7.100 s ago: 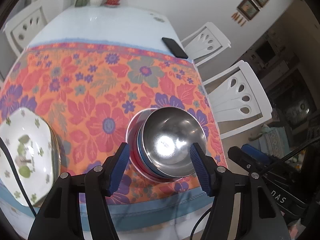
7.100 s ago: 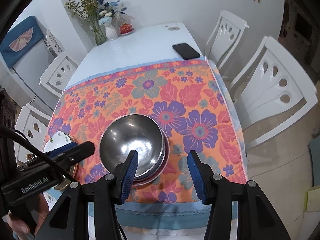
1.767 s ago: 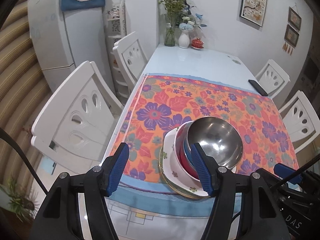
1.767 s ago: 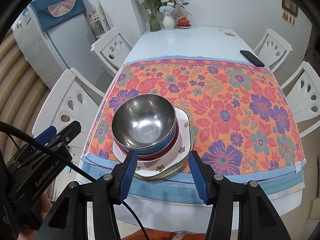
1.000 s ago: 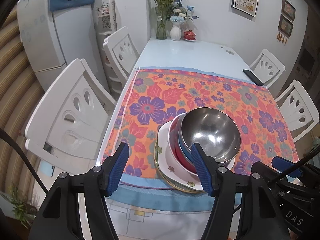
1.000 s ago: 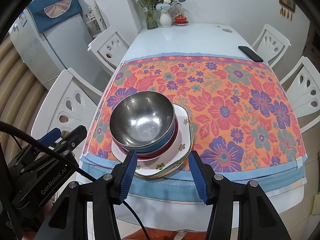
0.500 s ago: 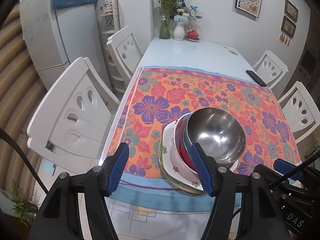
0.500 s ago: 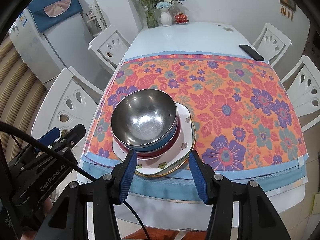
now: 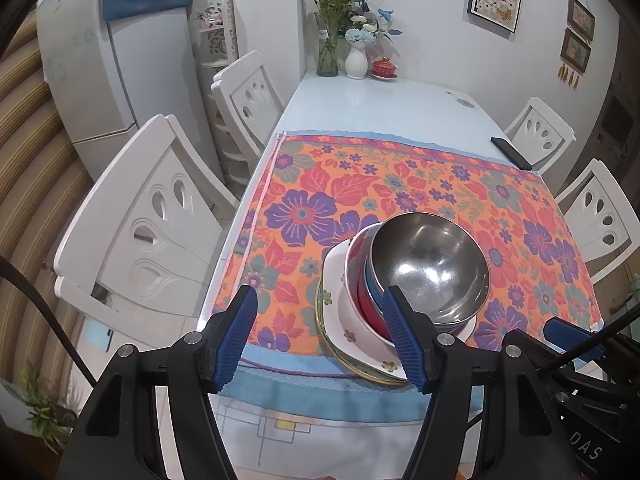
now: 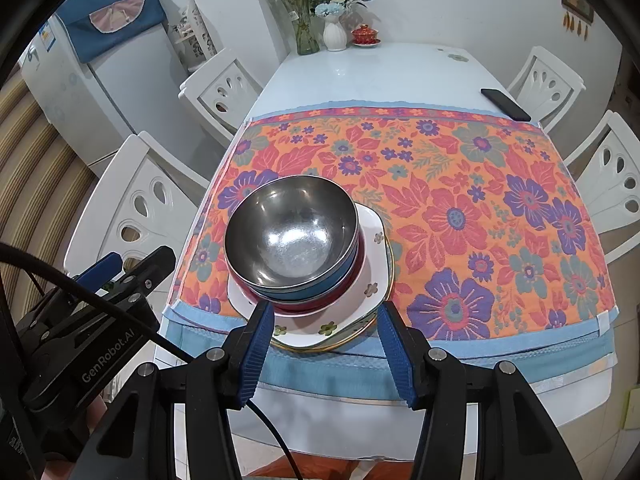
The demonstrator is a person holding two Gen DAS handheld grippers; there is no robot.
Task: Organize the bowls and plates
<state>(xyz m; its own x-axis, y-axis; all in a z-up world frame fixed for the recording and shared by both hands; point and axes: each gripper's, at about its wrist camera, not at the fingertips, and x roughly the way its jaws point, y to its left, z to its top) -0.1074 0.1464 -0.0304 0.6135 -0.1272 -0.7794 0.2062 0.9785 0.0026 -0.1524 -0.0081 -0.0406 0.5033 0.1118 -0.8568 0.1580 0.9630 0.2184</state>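
Observation:
A steel bowl (image 9: 430,266) (image 10: 290,230) tops a nest of a blue and a red bowl (image 10: 320,304), all resting on white flowered plates (image 9: 352,336) (image 10: 372,256) near the front edge of the floral cloth (image 10: 460,184). My left gripper (image 9: 320,334) hangs open above and in front of the stack, off to its left, with nothing between its fingers. Just in front of the plates, my right gripper (image 10: 326,344) is open too and holds nothing. In the right wrist view the left gripper's black body (image 10: 92,312) shows at the lower left.
White chairs (image 9: 156,216) (image 10: 608,176) line both long sides of the table. A black phone (image 10: 505,105) lies at the cloth's far right corner. Flower vases (image 10: 334,34) and a red lidded cup (image 10: 365,35) stand at the far end. A fridge (image 9: 116,52) stands left.
Since seven seconds ago the bowl stack has come to rest on the flowered plates and both grippers have drawn back. Over the last second nothing has visibly changed.

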